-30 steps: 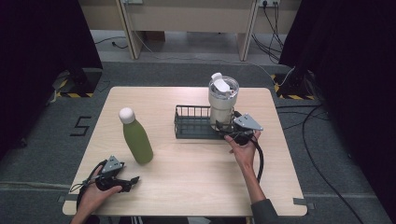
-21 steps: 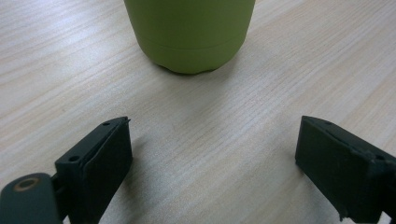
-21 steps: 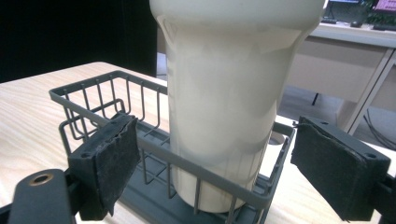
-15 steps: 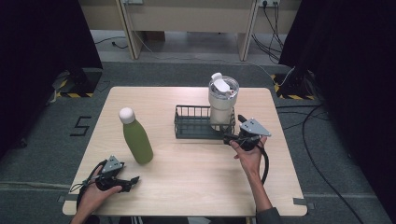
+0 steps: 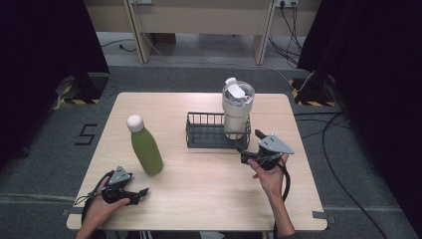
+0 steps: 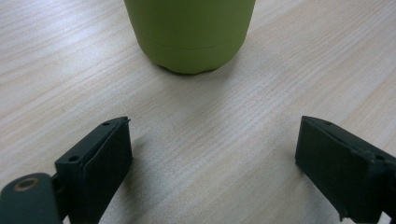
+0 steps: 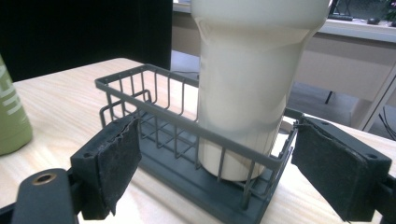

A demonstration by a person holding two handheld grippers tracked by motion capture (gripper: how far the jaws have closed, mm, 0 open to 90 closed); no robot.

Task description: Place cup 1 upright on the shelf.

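A: Table point(image 5: 199, 199) first. What stands on it?

B: I see a wire basket point(image 5: 201, 134) right of centre, upright and flat on the wood. A cream tumbler point(image 5: 236, 110) stands inside it, at its right end, lid on. Through the right gripper view the tumbler's base sits behind the near wire wall, close against it.

A: And the bottle?

B: Green bottle point(image 5: 146, 148), white cap, upright on the left half of the table, well apart from the basket. The left gripper view has its base point(image 6: 189, 35) dead ahead, on bare wood.

A: Right gripper?

B: My right gripper point(image 5: 249, 149) sits just beside the basket's near right corner, pointing at it. Jaws are spread wide, one each side of the tumbler in its own view, nothing between the pads point(image 7: 122, 156). No contact with basket or tumbler that I can see.

A: Left?

B: Left gripper point(image 5: 140, 193) rests low near the front left edge, near the bottle, not touching it. Jaws released, wide apart, bare table between them.
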